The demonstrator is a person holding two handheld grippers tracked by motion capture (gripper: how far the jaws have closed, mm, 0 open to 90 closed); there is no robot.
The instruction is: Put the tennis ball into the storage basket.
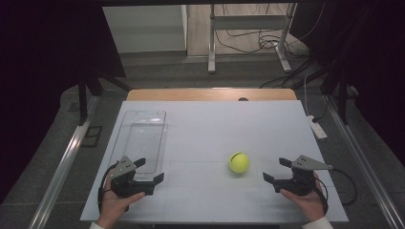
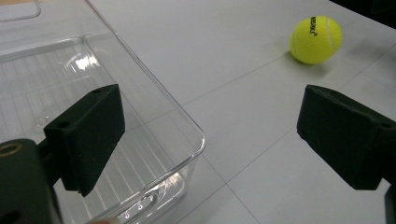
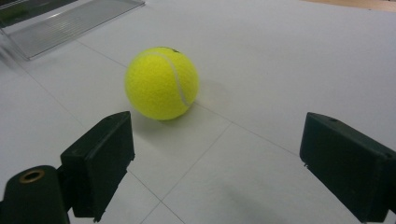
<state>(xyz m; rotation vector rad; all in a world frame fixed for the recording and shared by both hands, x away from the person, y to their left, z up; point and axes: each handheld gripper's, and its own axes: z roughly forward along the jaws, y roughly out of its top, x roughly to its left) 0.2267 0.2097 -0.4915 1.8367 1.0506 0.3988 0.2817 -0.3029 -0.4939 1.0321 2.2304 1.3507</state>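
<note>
Nearest the high view's camera, two hands come in from the bottom edge, each holding a tool. Beneath them the white surface (image 1: 215,129) spreads wide, marked by thin grid lines, with a strip of wood showing along its far edge.

Next in size is the clear plastic tray (image 1: 141,140), a long ribbed container lying on the left part of the surface, its near end just beside the left tool (image 1: 149,171). In the left gripper view, the tray's rounded corner (image 2: 196,140) sits between the jaws, with one jaw over the tray's floor and the other over bare surface.

That left tool is spread wide and grips nothing. The right tool (image 1: 277,169) is likewise wide open and empty, hovering low at the right part of the surface with its jaws turned toward the middle.

Smallest is the yellow tennis ball (image 1: 239,162), resting on the surface right of centre, near the right tool but apart from it. In the right gripper view the ball (image 3: 162,83) lies ahead of the jaws, closer to the left-hand one, touching neither.
</note>
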